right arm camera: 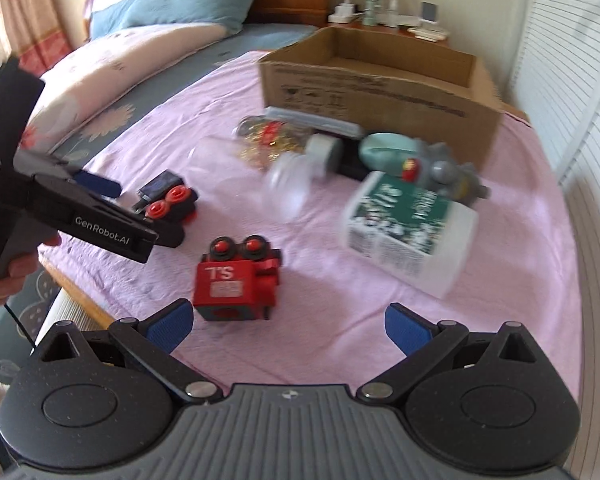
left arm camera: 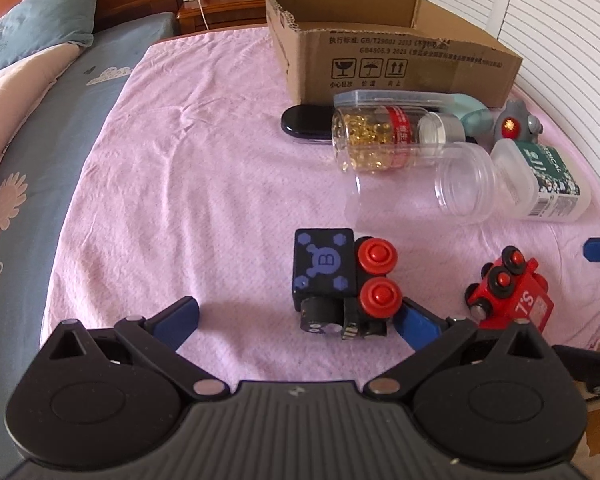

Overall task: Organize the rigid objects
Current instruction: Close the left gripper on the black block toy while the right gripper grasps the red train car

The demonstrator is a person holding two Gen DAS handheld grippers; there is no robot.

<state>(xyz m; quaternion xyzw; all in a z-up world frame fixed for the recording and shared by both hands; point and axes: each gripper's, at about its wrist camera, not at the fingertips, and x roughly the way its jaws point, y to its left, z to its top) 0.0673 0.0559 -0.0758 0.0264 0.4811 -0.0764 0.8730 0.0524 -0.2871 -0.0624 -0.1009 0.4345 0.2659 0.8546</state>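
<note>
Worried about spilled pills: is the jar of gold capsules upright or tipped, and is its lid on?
Tipped. The capsule jar lies on its side on the pink sheet, with its silver lid on.

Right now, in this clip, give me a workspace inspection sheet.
Surface: wrinkled pink cloth over a bed.
Job's things: black toy train with red wheels and red toy train lie on their sides; open brown cardboard box behind.
Clutter: clear plastic jar of gold beads, empty clear jar, green-labelled white tub, grey robot toy.
Grippers: left tool, right tool open, empty.
Cables: white charger cord.
Surroundings: blue pillow, wooden nightstand.
</note>
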